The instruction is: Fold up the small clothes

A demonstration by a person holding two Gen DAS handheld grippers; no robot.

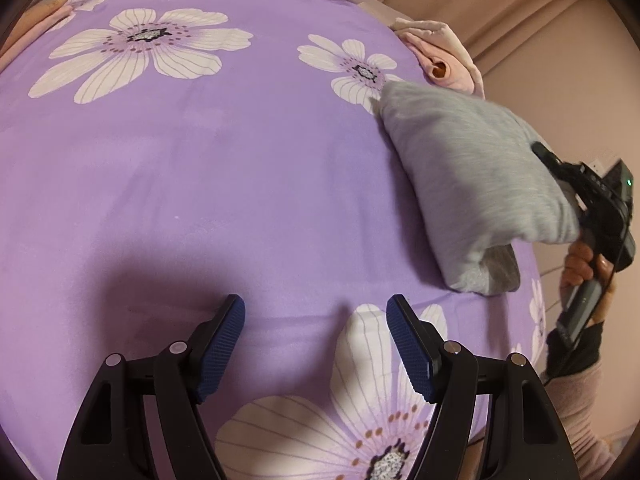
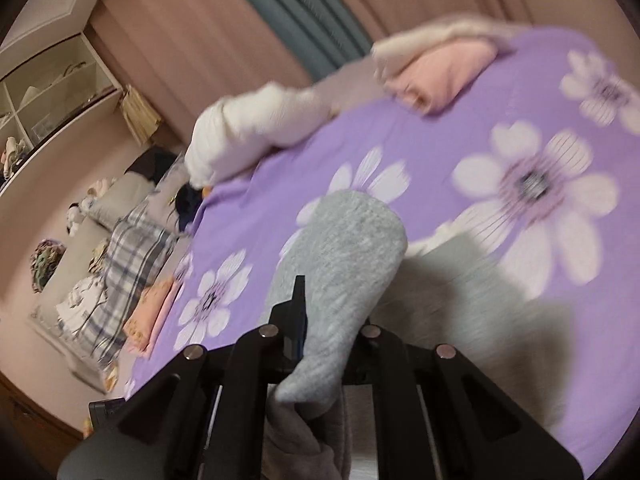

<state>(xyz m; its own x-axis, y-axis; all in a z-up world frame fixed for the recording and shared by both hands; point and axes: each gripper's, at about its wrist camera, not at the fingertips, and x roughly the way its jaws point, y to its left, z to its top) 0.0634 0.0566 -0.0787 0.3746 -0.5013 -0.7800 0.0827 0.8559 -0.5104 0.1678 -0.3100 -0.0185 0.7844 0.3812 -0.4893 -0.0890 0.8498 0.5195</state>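
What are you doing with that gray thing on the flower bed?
Someone is folding small clothes on a purple flowered bedsheet. The right gripper has its jaws shut on a folded gray garment, holding it at the edge of the bed. The left gripper hovers over the sheet with its jaws open and holds nothing. A pink garment lies farther back.

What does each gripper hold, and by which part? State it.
The right gripper is shut on one edge of the folded grey knit garment, lifting it off the purple floral bedsheet. The left gripper holds nothing.
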